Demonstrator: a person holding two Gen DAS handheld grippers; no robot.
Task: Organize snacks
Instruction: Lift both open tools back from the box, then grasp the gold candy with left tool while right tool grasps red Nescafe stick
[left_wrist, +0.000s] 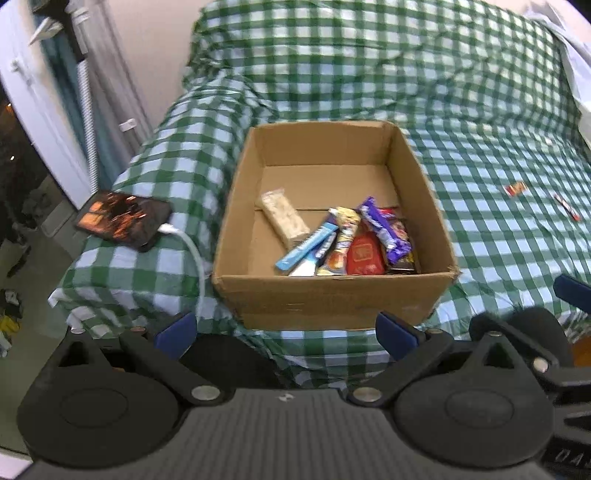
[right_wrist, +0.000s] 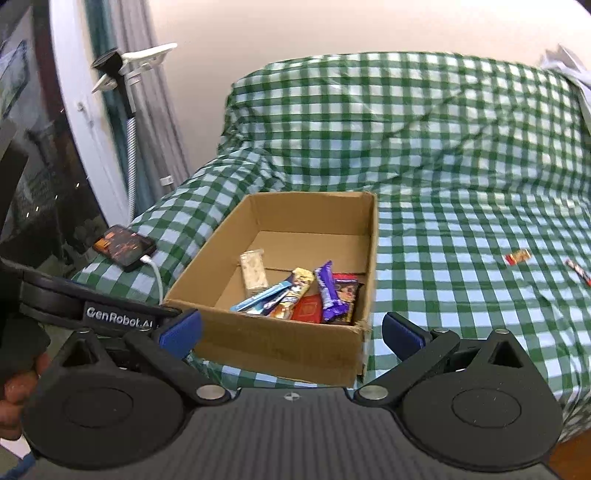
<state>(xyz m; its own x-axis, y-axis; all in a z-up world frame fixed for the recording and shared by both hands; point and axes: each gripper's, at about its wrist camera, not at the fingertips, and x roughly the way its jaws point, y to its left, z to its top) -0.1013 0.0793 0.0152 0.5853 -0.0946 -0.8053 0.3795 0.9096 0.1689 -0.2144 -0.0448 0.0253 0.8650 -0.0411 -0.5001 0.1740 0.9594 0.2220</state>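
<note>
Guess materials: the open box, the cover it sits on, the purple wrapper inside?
Box: corrugated cardboard, matte brown, with raw cut edges and a frayed corner. Cover: woven fabric by the look, green-and-white check, matte, creased and draped in soft folds. Purple wrapper: probably plastic or foil film, glossy, crinkled; the blur leaves the exact type open.

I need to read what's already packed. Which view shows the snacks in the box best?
The left wrist view: it looks down into the cardboard box, so the snacks show large and spread out. The right wrist view sees them smaller and from a lower angle.
</note>
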